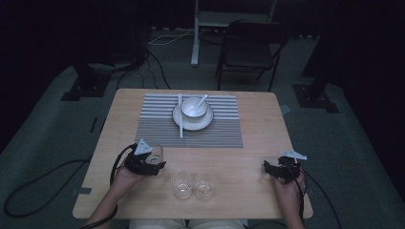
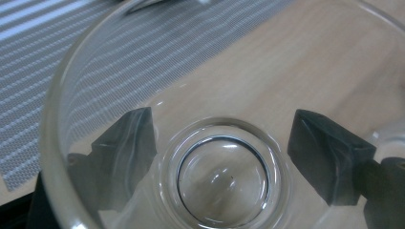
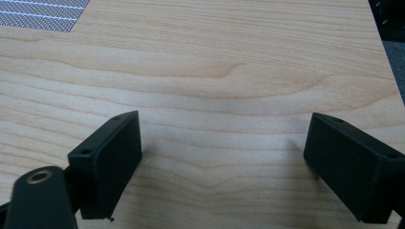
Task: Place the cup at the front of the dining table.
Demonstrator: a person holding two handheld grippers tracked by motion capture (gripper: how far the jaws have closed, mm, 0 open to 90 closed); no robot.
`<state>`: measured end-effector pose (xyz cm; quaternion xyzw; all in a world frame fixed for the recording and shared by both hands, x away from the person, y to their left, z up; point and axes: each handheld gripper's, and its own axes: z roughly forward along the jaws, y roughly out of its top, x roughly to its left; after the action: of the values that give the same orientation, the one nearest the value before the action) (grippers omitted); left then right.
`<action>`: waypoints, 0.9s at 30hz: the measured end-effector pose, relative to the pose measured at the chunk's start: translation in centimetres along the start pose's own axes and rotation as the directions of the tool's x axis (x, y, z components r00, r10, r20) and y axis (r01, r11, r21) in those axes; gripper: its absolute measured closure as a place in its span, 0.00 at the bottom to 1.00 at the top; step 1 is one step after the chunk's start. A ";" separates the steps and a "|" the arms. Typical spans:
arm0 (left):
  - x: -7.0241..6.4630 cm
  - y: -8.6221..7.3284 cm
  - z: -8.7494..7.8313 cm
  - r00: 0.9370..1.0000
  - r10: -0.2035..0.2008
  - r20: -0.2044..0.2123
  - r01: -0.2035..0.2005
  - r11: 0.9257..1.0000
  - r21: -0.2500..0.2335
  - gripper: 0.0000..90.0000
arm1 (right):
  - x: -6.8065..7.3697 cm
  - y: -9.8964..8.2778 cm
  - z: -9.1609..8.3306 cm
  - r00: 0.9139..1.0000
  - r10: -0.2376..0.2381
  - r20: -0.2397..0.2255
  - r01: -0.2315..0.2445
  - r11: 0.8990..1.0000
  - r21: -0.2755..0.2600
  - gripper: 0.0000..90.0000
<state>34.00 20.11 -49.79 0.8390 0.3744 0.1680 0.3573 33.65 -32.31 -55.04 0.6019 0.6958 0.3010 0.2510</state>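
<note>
My left gripper (image 1: 154, 162) gripped a clear glass (image 2: 224, 171) between its jaws at seven o'clock on the surface (image 1: 248, 143), my right gripper (image 3: 222, 162) gaped empty, and I judged the slick wall might slip.

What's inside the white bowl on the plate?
A white spoon leans in the white bowl, its handle sticking out over the rim. The bowl sits on a white plate. The bowl's wall hides its bottom, so any food there can't be seen.
</note>
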 end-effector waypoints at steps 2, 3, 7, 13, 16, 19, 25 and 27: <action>0.2 0.4 0.2 1.000 -0.007 -0.013 0.007 1.000 -0.003 0.24 | 0.0 0.0 0.0 1.000 -0.001 0.000 0.001 1.000 0.000 0.13; 0.2 0.4 0.2 1.000 -0.007 -0.013 0.007 1.000 -0.003 0.24 | 0.0 0.0 0.0 1.000 -0.001 0.000 0.001 1.000 0.000 0.13; 0.5 1.1 0.4 0.998 -0.024 -0.053 0.022 1.000 -0.021 0.24 | 0.0 0.0 0.0 1.000 -0.001 0.000 0.001 1.000 0.000 0.13; 1.0 2.0 1.0 0.996 -0.040 -0.084 0.038 0.999 -0.024 0.24 | 0.0 0.0 0.0 1.000 0.000 0.000 0.000 1.000 0.000 0.13; 1.4 2.6 1.6 0.993 -0.051 -0.107 0.050 0.999 -0.016 0.24 | 0.0 0.0 0.0 1.000 0.000 0.000 0.000 1.000 0.000 0.13; 1.7 3.0 1.9 0.990 -0.067 -0.122 0.065 0.998 -0.024 0.24 | 0.0 0.0 0.0 1.000 0.000 0.000 0.000 1.000 0.000 0.13; 2.8 4.5 2.1 0.983 -0.100 -0.153 0.094 0.995 -0.044 0.24 | 0.0 0.0 0.0 1.000 0.000 0.000 0.000 1.000 0.000 0.13; 3.0 4.9 2.4 0.981 -0.104 -0.166 0.097 0.994 -0.044 0.24 | 0.0 0.0 0.0 1.000 0.000 0.000 0.000 1.000 0.000 0.13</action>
<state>39.82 18.98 -47.80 0.7953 0.4420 0.2267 0.3475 33.65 -32.32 -55.04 0.6020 0.6957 0.3010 0.2509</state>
